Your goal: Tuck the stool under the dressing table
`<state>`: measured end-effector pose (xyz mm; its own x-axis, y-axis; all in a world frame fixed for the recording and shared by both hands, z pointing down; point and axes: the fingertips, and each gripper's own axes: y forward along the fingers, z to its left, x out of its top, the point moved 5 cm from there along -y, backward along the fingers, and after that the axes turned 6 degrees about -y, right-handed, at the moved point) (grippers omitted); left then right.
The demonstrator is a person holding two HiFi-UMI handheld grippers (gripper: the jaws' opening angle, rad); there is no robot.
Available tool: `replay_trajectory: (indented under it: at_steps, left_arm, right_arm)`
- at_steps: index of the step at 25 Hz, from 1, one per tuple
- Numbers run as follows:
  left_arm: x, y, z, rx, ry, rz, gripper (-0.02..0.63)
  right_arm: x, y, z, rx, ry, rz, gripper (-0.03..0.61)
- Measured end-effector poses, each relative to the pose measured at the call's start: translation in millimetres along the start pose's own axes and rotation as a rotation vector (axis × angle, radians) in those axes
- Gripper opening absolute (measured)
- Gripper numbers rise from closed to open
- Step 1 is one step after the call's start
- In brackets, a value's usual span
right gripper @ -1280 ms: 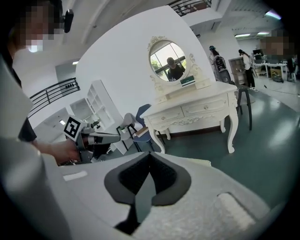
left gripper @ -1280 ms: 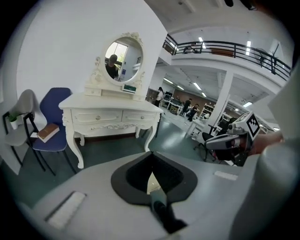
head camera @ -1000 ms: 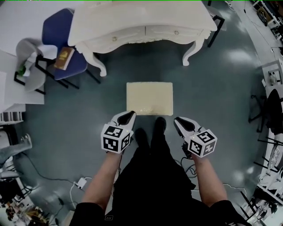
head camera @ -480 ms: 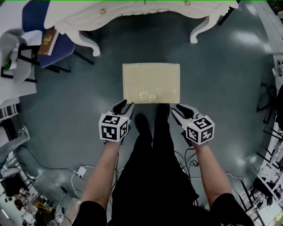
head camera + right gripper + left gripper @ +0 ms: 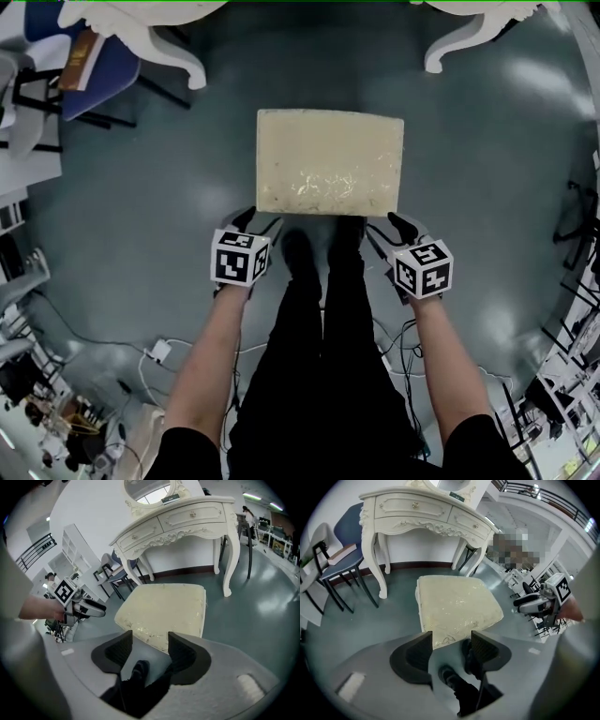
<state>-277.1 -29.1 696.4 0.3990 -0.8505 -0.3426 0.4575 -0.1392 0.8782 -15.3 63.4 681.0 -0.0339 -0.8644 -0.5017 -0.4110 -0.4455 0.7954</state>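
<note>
One rectangular stool (image 5: 328, 161) with a cream, glossy, wrinkled top stands on the grey floor (image 5: 141, 206), in front of the white carved dressing table (image 5: 417, 515) and apart from it, not under it. At its near left corner hangs the left gripper (image 5: 257, 221), jaws apart after just opening, with the corner in the gap but unpressed. At the near right corner the right gripper (image 5: 391, 230) is likewise open. Each carries a marker cube (image 5: 240, 258) of black-and-white squares.
</note>
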Motion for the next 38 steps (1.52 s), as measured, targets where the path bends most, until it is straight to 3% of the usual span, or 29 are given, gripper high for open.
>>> replay_trajectory:
  at_steps: [9, 16, 22, 28, 33, 38]
  left_arm:
    - [-22.1, 54.2, 21.7, 0.015, 0.047, 0.070, 0.394]
    - [-23.5, 69.7, 22.4, -0.034, 0.070, 0.045, 0.397]
    - [-22.5, 73.9, 24.6, -0.042, 0.078, 0.027, 0.411]
    - [-15.5, 82.8, 31.0, -0.112, 0.079, 0.099, 0.443]
    - [-13.9, 71.6, 21.6, -0.050, 0.134, 0.090, 0.410]
    - [-14.8, 70.1, 16.6, 0.029, 0.119, 0.084, 0.383]
  right_arm:
    - [-33.4, 34.5, -43.3, -0.184, 0.031, 0.092, 0.308]
    - [-44.8, 53.4, -45.4, -0.189, -0.030, 0.162, 0.300]
    - [-45.2, 57.8, -47.8, -0.168, -0.056, 0.142, 0.293]
    - [-42.6, 60.5, -49.8, -0.160, -0.055, 0.142, 0.291]
    - [-40.1, 60.8, -52.0, -0.143, -0.056, 0.161, 0.288]
    - [-40.2, 60.5, -50.9, -0.146, -0.047, 0.169, 0.288]
